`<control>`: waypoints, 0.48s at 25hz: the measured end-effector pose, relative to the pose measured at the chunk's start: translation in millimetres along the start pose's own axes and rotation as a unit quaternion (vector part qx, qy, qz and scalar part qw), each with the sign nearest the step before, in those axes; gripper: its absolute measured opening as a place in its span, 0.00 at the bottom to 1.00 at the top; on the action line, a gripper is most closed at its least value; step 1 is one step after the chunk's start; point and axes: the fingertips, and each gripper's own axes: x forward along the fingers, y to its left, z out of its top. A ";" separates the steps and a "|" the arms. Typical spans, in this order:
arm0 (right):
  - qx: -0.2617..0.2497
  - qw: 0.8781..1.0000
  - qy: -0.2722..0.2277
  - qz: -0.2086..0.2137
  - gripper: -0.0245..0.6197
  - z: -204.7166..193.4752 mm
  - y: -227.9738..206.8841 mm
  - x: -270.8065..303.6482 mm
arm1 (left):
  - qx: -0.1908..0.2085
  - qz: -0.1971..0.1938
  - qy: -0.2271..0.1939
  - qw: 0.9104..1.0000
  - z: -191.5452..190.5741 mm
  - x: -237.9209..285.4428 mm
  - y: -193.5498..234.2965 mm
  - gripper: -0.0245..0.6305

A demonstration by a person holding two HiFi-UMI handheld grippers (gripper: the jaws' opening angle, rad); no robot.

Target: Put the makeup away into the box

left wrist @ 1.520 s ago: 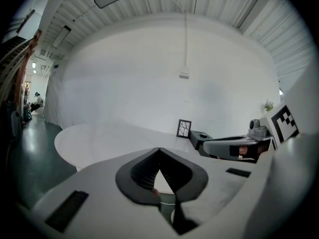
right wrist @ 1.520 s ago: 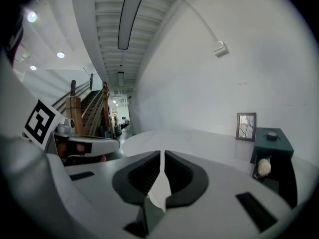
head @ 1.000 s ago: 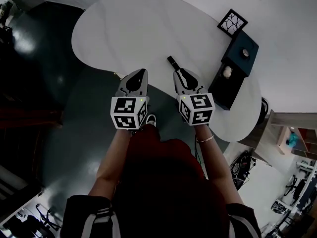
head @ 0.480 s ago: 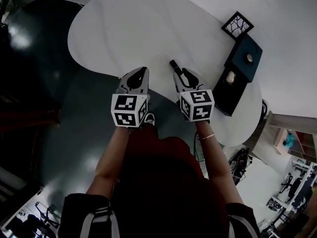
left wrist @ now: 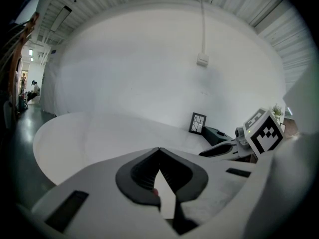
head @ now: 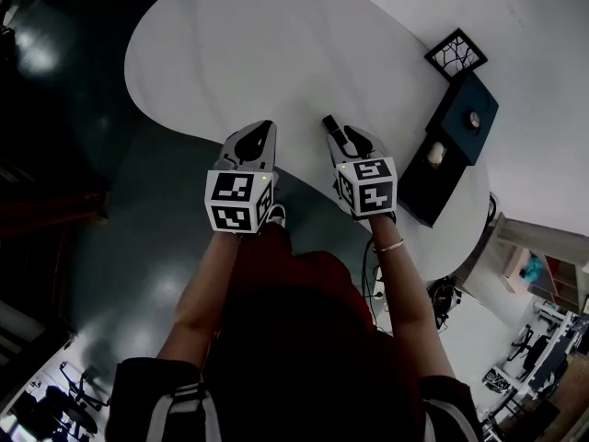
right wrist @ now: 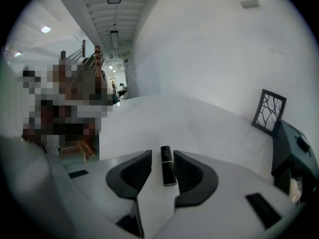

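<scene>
Between the opening jaws of the right gripper (right wrist: 162, 155) lies the lipstick (right wrist: 167, 167).

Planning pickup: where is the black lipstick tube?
In the right gripper view the lipstick tube lies on the white table between the right gripper's opening jaws, left of the box.

A white worktop (head: 276, 53) with a rounded, curving edge carries three things. A dark teal box (head: 465, 122) sits near its right end with a drawer pulled out. A small black-framed picture (head: 456, 55) stands just behind the box. A black lipstick tube (head: 330, 125) lies flat on the bare surface, well to the box's left.
</scene>
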 end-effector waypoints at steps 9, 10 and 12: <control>-0.014 0.999 0.037 0.006 0.23 -8.8 -3.8 17.5 | -0.005 0.003 0.010 1.000 -3.6 9.1 7.7 0.07; -0.014 0.999 0.041 0.007 0.23 -9.8 -4.1 19.0 | -0.006 0.003 0.010 1.000 -3.5 9.8 8.6 0.07; -0.012 0.999 0.048 0.010 0.23 -11.7 -5.1 22.2 | -0.006 0.003 0.011 1.000 -3.3 11.4 9.9 0.07</control>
